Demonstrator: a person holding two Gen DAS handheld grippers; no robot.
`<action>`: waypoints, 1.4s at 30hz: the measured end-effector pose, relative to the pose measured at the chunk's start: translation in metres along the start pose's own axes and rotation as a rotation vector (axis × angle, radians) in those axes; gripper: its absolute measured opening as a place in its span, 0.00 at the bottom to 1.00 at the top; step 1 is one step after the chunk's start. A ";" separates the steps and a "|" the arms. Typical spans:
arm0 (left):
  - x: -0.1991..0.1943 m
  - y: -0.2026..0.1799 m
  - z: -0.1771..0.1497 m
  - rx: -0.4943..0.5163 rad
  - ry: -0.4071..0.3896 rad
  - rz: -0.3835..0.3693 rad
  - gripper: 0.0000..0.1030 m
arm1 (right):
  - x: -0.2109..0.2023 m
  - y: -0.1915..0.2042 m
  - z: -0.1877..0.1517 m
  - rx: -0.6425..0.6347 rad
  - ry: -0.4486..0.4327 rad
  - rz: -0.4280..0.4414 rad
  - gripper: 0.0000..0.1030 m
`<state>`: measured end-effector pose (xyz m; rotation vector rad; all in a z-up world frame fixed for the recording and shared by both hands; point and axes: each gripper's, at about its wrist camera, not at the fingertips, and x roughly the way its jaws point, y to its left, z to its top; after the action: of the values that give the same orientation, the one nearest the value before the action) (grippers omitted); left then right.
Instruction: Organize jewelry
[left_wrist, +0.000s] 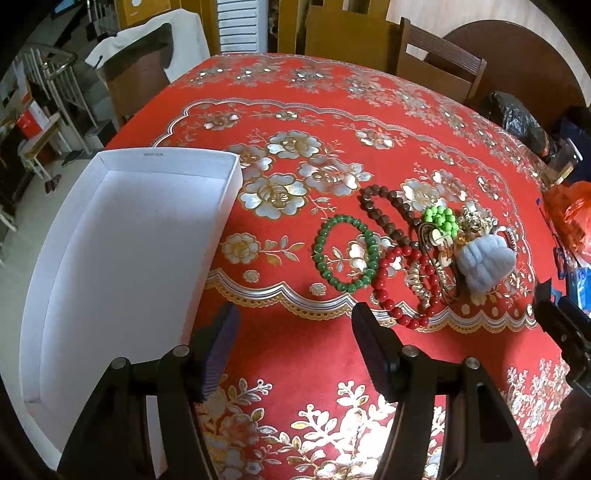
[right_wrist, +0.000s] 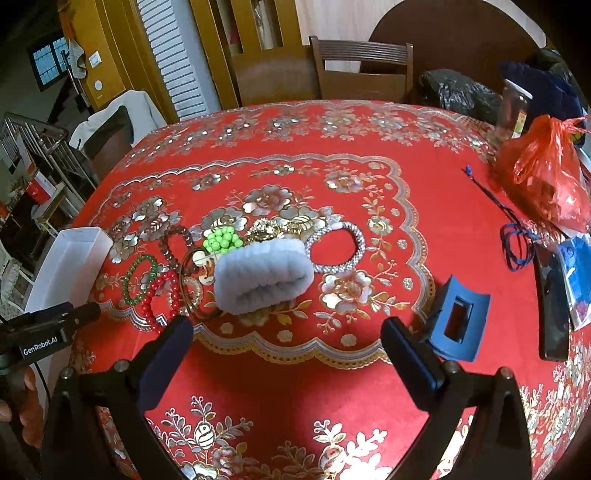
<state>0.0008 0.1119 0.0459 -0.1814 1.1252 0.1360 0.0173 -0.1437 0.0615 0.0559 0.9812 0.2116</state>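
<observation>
Both claws spread wide and empty, left gripper (left_wrist: 295, 350) nearest green bead bracelet (left_wrist: 345, 254) lying flat beside the jewelry pile, right of white box (left_wrist: 122, 258); likely light, slick, elastic-strung; best pinched across one bead strand, right gripper (right_wrist: 288, 350) idle.

The fluffy grey band (right_wrist: 263, 279) hides part of the gold jewelry (right_wrist: 275, 226); the white box (right_wrist: 70, 258) is cut off.
</observation>
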 end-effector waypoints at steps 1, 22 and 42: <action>0.000 0.000 0.001 -0.003 0.002 -0.005 0.73 | 0.000 -0.001 0.001 -0.002 -0.002 -0.002 1.00; 0.007 -0.003 0.011 -0.013 0.029 -0.037 0.73 | 0.008 -0.005 0.018 -0.029 0.013 0.024 1.00; 0.022 0.000 0.022 -0.044 0.056 -0.034 0.73 | 0.010 -0.025 0.020 -0.013 0.034 0.004 1.00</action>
<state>0.0297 0.1172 0.0350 -0.2451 1.1751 0.1261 0.0430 -0.1647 0.0604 0.0427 1.0134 0.2233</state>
